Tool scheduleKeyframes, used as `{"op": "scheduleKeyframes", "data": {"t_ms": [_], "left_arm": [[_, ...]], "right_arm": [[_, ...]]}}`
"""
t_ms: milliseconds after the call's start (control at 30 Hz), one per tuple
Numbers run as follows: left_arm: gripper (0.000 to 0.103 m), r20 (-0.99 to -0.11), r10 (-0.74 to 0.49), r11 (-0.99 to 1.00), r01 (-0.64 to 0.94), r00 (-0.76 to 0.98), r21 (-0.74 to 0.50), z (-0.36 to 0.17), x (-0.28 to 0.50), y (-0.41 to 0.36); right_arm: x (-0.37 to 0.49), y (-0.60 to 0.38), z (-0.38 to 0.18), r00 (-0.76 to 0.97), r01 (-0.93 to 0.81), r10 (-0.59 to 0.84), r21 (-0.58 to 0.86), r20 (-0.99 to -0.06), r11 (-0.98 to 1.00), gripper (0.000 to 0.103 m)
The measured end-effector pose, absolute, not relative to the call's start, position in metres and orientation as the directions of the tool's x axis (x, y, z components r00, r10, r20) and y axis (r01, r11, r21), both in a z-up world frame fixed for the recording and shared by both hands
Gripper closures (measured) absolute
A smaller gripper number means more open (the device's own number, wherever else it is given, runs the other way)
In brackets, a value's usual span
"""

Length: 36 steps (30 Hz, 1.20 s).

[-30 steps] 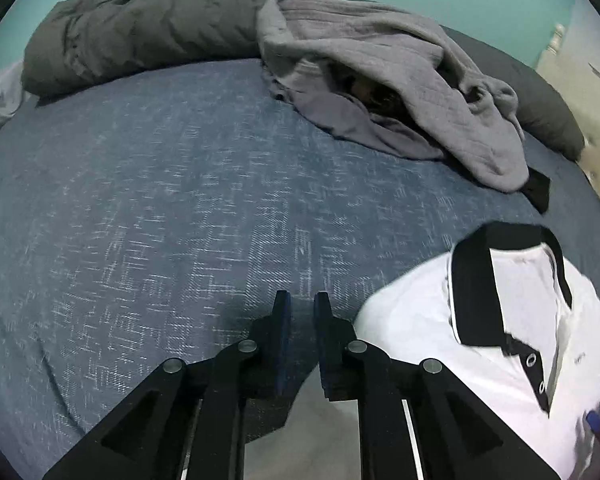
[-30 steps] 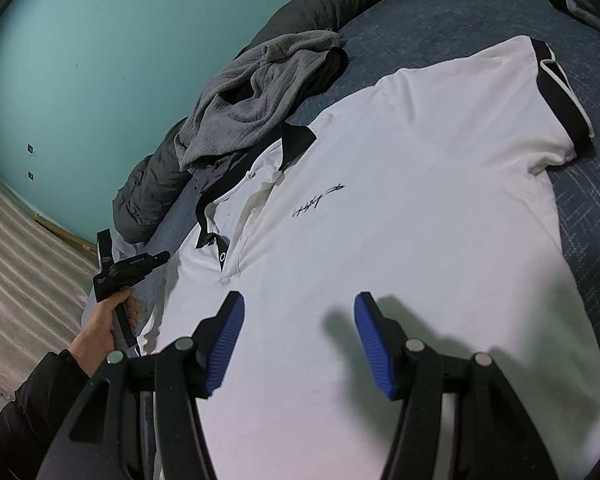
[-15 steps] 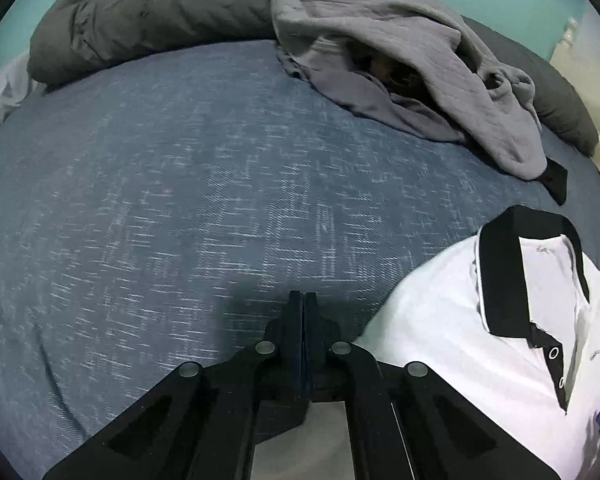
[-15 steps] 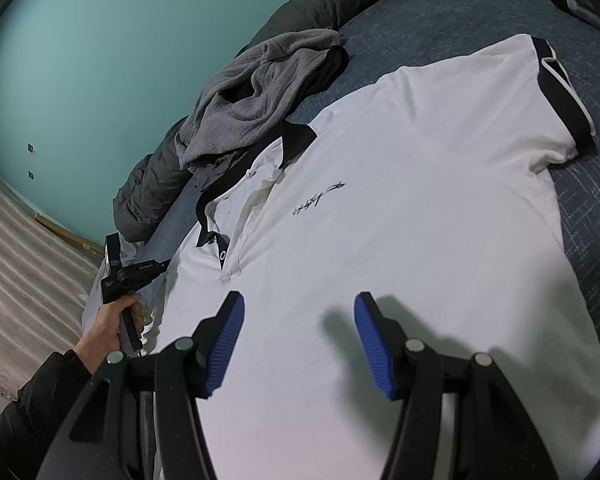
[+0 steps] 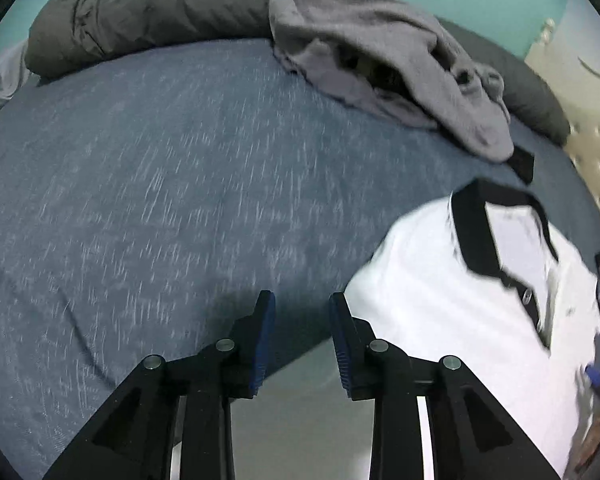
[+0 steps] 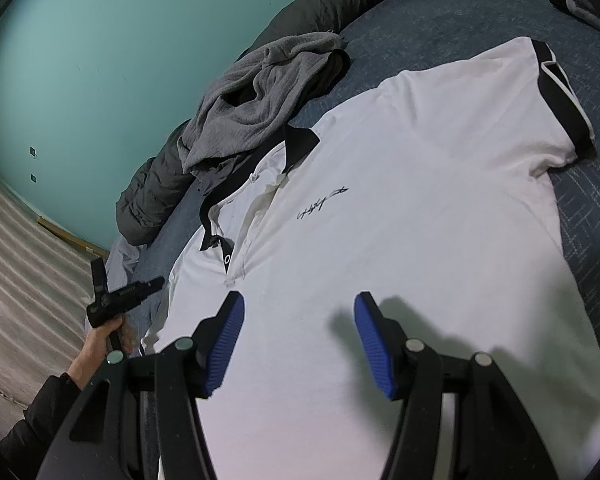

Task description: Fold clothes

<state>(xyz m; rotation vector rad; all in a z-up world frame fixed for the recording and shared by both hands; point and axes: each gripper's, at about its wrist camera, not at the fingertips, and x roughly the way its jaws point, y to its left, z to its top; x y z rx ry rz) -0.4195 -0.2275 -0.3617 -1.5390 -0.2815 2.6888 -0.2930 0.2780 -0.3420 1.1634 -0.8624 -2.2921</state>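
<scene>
1. The left gripper (image 5: 302, 308) has just been opening; its blue-padded fingers (image 5: 265, 332) stand slightly apart with nothing between them, over the bed's near edge just beside the shirt's shoulder.
2. The right gripper (image 6: 299, 312) hangs with its fingers (image 6: 374, 344) spread wide and empty, above the lower chest of the white polo shirt (image 6: 420, 200).
3. The shirt lies flat, front up, on the blue bedsheet (image 5: 160, 200), black collar (image 6: 300, 142) toward the wall.
4. A crumpled grey garment (image 6: 256, 108) lies just beyond the collar, against a dark grey duvet (image 5: 148, 12).
5. A person's left hand (image 6: 98, 338) holds the left gripper's handle beside the bed.
</scene>
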Motion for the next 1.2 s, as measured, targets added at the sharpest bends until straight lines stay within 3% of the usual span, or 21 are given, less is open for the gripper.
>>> {"op": "scheduleKeyframes", "data": {"t_ms": [67,100,133,467,600,667,733,767,867,900,933,1200], "left_arm": [[0.078,-0.865,0.117,-0.986,0.045,-0.488,-0.159,-0.369,-0.417,-0.226],[0.097,-0.870,0.107,-0.989,0.036,-0.481,-0.141,-0.372,-0.416,-0.225],[0.103,-0.873,0.103,-0.991,0.030,-0.476,-0.133,-0.374,-0.415,-0.224],[0.103,-0.850,0.005,-0.984,0.150,-0.526,-0.099,-0.361,-0.404,-0.255],[0.103,-0.849,0.047,-0.978,0.150,-0.527,-0.147,-0.360,-0.391,-0.268],[0.095,-0.854,0.055,-0.980,0.136,-0.517,-0.145,-0.362,-0.384,-0.269],[0.079,-0.863,0.067,-0.981,0.123,-0.501,-0.148,-0.365,-0.378,-0.271],[0.078,-0.867,0.073,-0.982,0.116,-0.493,-0.149,-0.367,-0.374,-0.272],[0.078,-0.879,0.095,-0.980,0.109,-0.468,-0.165,-0.374,-0.367,-0.279],[0.083,-0.878,0.097,-0.981,0.104,-0.468,-0.164,-0.375,-0.366,-0.279],[0.103,-0.878,0.099,-0.982,0.099,-0.469,-0.163,-0.376,-0.365,-0.280],[0.103,-0.871,0.049,-0.980,0.147,-0.490,-0.138,-0.365,-0.344,-0.298]], "right_arm": [[-0.293,0.276,-0.342,-0.555,0.096,-0.615,0.692,-0.560,-0.716,0.045],[-0.292,0.276,-0.341,-0.555,0.098,-0.616,0.691,-0.559,-0.716,0.045],[-0.292,0.275,-0.341,-0.555,0.100,-0.616,0.690,-0.559,-0.716,0.045],[-0.291,0.276,-0.341,-0.556,0.094,-0.616,0.694,-0.558,-0.714,0.045],[-0.291,0.276,-0.340,-0.558,0.098,-0.618,0.695,-0.554,-0.712,0.045],[-0.291,0.276,-0.340,-0.559,0.098,-0.618,0.696,-0.553,-0.712,0.045],[-0.292,0.276,-0.339,-0.560,0.099,-0.618,0.696,-0.552,-0.711,0.045],[-0.292,0.276,-0.339,-0.560,0.100,-0.619,0.696,-0.551,-0.711,0.045],[-0.292,0.275,-0.339,-0.559,0.104,-0.621,0.697,-0.549,-0.710,0.045],[-0.291,0.274,-0.338,-0.558,0.106,-0.622,0.697,-0.549,-0.710,0.045],[-0.291,0.273,-0.338,-0.558,0.108,-0.623,0.696,-0.549,-0.709,0.045],[-0.291,0.273,-0.338,-0.558,0.109,-0.625,0.698,-0.546,-0.708,0.045]]}}
